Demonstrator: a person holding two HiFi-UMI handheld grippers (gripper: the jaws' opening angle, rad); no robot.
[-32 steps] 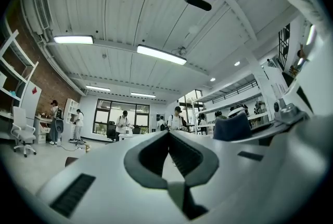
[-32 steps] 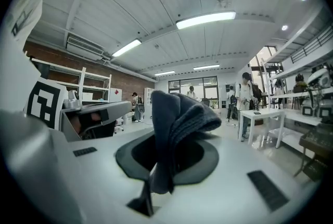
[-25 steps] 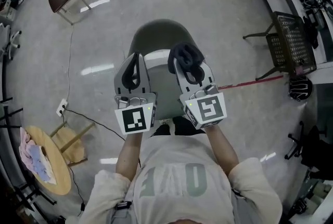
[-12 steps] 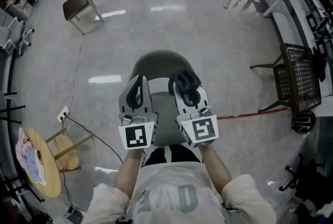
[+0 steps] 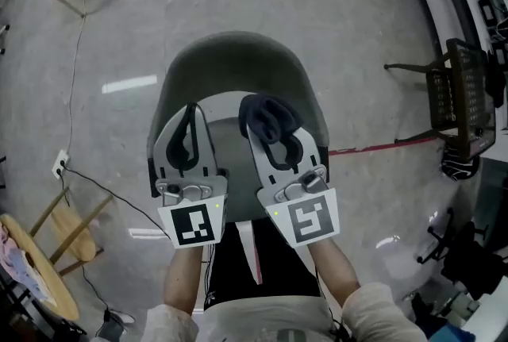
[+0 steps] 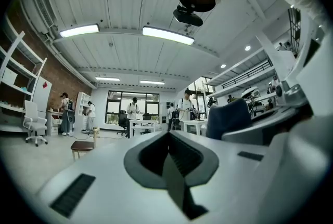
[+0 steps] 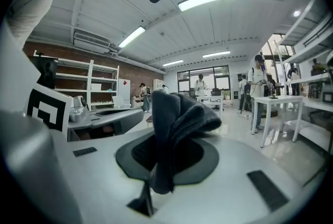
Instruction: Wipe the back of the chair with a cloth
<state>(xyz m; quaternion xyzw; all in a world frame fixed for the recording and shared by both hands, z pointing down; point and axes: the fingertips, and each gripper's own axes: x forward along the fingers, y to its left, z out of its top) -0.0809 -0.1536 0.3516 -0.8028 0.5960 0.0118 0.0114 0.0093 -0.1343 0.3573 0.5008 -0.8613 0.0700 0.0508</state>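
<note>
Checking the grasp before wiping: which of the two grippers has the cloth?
The right gripper, shut on the dark cloth; the left gripper is shut on nothing.

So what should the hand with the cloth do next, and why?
Probably push the right gripper forward until the cloth touches the chair back. Its jaws are shut on the dark cloth, which sits above the seat and seems short of the curved back, so wiping can't start yet. The left gripper is shut and empty.
</note>
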